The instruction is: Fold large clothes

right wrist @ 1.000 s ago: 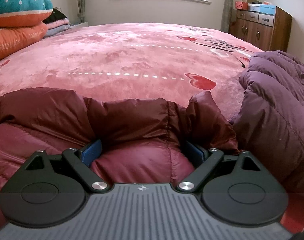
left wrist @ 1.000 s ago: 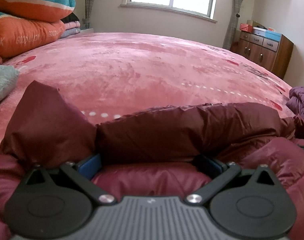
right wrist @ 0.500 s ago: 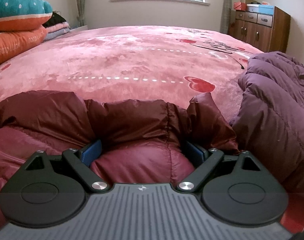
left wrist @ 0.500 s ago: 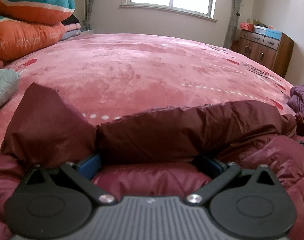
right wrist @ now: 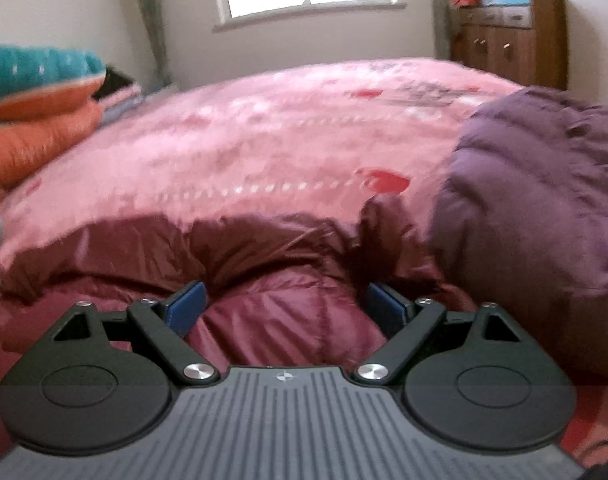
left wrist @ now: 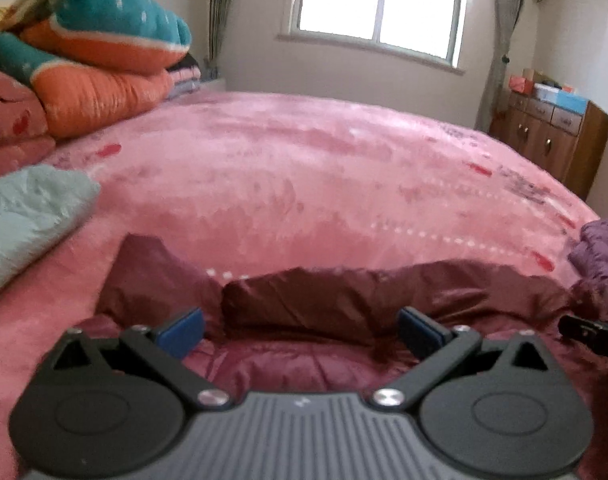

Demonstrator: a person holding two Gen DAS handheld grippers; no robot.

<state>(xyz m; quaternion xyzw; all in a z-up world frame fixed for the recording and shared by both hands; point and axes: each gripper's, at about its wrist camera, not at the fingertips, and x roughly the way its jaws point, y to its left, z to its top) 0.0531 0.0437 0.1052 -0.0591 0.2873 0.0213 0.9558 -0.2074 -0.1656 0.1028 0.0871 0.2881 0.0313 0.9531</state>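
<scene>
maroon jacket [left wrist: 344, 300] lies at near edge of bed [left wrist: 304, 168]. left claw [left wrist: 300, 330] and right claw [right wrist: 286, 306] both spread over it. purple coat [right wrist: 544, 208] touches its right edge; bed open beyond.

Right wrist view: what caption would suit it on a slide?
Open right gripper straddling a maroon puffer jacket on a pink bed, purple jacket alongside.

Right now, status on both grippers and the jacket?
Left gripper and right gripper open over the maroon jacket, which is bunched on the bed. Purple jacket touches its right edge.
</scene>
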